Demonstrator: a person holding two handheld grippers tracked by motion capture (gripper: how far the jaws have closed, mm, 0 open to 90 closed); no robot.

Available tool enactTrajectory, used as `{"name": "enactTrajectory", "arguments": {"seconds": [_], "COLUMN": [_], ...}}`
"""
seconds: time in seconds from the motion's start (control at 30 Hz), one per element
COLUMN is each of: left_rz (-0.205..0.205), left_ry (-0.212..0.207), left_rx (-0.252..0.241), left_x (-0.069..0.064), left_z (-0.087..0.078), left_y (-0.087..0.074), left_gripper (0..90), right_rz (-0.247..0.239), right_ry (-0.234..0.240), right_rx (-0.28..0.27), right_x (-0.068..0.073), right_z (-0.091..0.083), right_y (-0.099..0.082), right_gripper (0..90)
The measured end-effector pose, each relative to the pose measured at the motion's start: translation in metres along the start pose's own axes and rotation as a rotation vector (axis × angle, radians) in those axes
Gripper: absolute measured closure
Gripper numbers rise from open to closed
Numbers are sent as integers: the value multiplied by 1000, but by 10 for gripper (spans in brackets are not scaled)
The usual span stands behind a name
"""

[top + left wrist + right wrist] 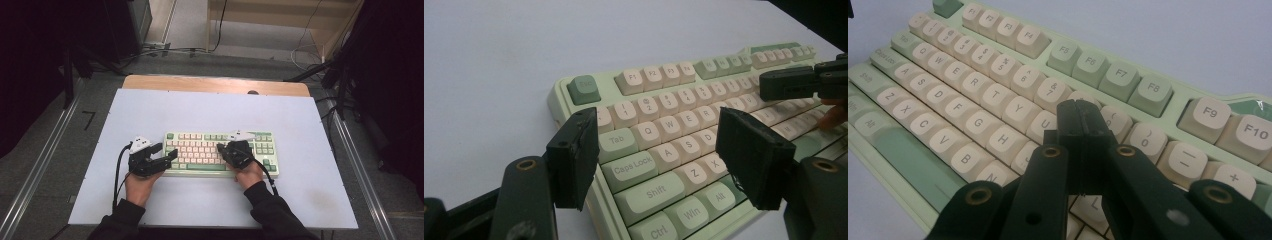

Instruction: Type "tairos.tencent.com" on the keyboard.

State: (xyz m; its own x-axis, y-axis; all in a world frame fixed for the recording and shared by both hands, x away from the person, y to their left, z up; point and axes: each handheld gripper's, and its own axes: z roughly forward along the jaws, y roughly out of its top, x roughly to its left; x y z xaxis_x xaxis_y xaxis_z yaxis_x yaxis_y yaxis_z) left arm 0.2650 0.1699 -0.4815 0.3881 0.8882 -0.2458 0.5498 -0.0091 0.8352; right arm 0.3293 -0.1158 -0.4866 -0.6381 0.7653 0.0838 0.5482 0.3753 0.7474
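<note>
Pale counter (pixel 150 115), white sheet over a wooden top whose far edge shows bare. On it, toward the near middle, a green and cream keyboard (pixel 200 150), long side parallel to the near edge, flat on the sheet.

Left claw (pixel 169 152) just beside the keyboard's left end, held in the person's left hand (pixel 140 182), cable looping down beside the wrist. Jaws spread wide apart, nothing between them. In the left gripper view, left claw (pixel 659 160) framing the keyboard's (pixel 684 125) left corner: one jaw over bare counter (pixel 499 75) at the Tab and Caps Lock end, the other above the Z, X, Alt area. Whether either jaw touches the keys cannot be told.

Right claw (pixel 220 146) over the keyboard's right-middle, held in the right hand (pixel 248 172), a grey plate on top. In the right gripper view, right claw (pixel 1079 117) clenched, jaws pressed together with only a seam between, empty, tip down among the keys (pixel 998 100) near U, I and 8. Contact with a key likely but hidden behind the jaws. Same claw visible far off in the left gripper view (pixel 774 82), hanging above the upper rows.

Around the counter: grey floor, metal rails (pixel 40 165) on both sides, cables (pixel 305 55) trailing at the far end, dark stands and a light wooden frame (pixel 280 20) beyond.
</note>
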Motion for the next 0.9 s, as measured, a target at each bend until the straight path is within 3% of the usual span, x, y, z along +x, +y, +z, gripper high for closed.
{"name": "enactTrajectory", "arguments": {"seconds": [0.2,0.43,0.57,0.63,0.77,0.83,0.9], "left_rz": [2,4,10,19,48,61,67], "left_ry": [-6,-11,-20,-31,-62,-72,-81], "left_rx": [2,1,0,0,0,5,8], "left_x": [-2,-2,-3,-3,-6,-7,-8], "left_z": [1,3,4,5,7,9,11], "left_y": [0,2,2,3,3,3,4], "left_gripper": [340,340,367,414,584,702,733], "right_rz": [0,17,32,38,42,52,55], "right_ry": [-5,2,25,26,17,4,0], "right_rx": [37,-28,-54,-65,-100,-114,-117], "right_x": [0,-1,-4,-6,-8,-11,-11], "right_z": [2,-12,-18,-20,-24,-27,-28], "right_y": [2,6,6,5,3,1,0], "right_gripper": [878,877,719,555,322,247,236]}}
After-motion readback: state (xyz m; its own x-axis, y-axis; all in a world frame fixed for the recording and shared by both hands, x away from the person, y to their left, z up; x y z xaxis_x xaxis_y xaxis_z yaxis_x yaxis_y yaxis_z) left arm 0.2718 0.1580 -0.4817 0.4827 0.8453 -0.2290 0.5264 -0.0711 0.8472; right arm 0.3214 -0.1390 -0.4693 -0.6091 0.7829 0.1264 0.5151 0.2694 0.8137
